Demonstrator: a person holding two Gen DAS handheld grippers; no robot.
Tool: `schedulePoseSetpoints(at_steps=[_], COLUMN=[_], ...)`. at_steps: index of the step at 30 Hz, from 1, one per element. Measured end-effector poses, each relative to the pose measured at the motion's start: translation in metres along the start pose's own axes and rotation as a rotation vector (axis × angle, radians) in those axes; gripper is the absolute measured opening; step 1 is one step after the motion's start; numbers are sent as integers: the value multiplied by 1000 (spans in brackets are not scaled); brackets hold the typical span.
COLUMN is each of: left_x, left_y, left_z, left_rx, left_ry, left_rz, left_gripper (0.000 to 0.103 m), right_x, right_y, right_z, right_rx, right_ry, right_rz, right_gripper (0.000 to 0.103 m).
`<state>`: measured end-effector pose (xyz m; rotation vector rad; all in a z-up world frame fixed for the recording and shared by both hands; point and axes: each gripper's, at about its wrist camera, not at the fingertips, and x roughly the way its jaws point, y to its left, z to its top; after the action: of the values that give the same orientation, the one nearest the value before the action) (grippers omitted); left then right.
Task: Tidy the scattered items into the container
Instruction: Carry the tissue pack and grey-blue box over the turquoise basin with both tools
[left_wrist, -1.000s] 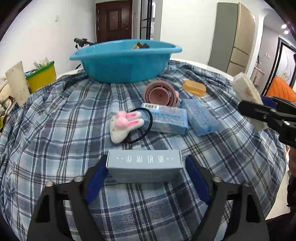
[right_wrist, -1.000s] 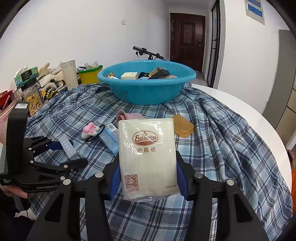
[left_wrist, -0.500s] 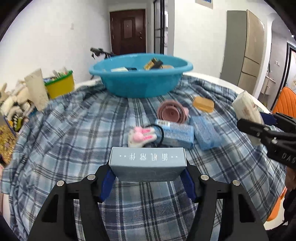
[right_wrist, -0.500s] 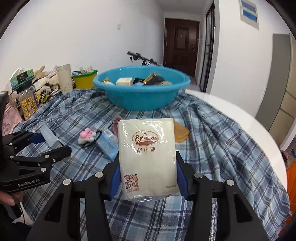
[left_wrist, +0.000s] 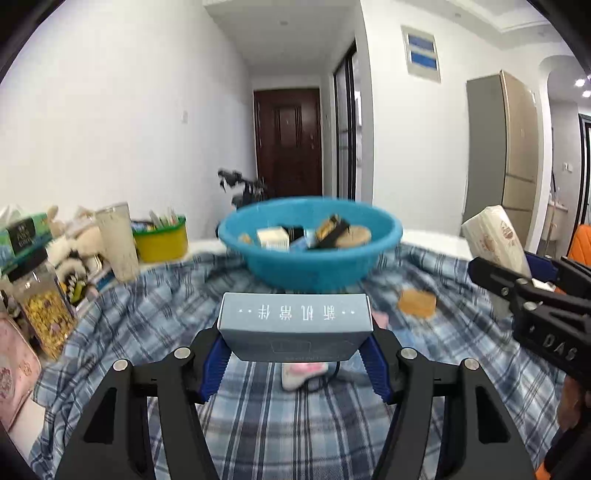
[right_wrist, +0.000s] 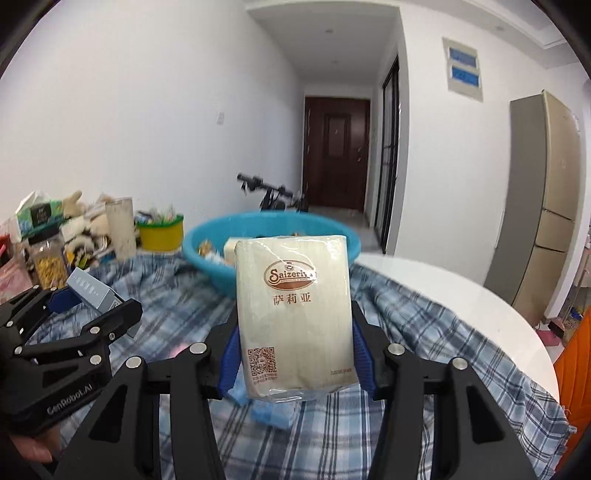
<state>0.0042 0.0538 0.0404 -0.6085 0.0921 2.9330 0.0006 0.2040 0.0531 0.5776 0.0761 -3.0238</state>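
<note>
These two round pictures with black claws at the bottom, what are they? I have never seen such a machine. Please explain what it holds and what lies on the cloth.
No robot: a person holds one clamp-like gripper in each hand, each with a wide-angle camera looking along its two fingers. In the left camera's picture, the left gripper clamps a grey box. In the right camera's picture, the right gripper clamps a white napkin pack. Ahead, on the checked cloth, stands a blue basin already holding several items. An orange block lies on the cloth.

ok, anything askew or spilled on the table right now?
Nothing spilled or damaged. A few items still lie loose on the plaid cloth, like the orange bar. The blue basin sits upright, with a jumble of items inside.
</note>
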Motion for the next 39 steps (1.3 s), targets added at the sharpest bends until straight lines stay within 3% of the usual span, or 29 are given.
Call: schedulePoseSetpoints(at_steps=[7,17,33,39], left_x=[-19,-34,-58,-55], left_y=[1,5,8,9], left_z=[26,68,91,96], left_rx=[-9,-13,-8,-33], left_ry=[-116,-205,-275,-314], left_rz=[20,40,41,78], left_gripper=[65,65,66,66], right_x=[-8,-21,-40,-32], right_y=[9,18,21,19], right_z=[19,53,73,74], right_rx=[3,3,-10,-3], right_ry=[-58,-149,-233,-237], right_rz=[2,-9,-6,-11], right_gripper=[50,50,50,50])
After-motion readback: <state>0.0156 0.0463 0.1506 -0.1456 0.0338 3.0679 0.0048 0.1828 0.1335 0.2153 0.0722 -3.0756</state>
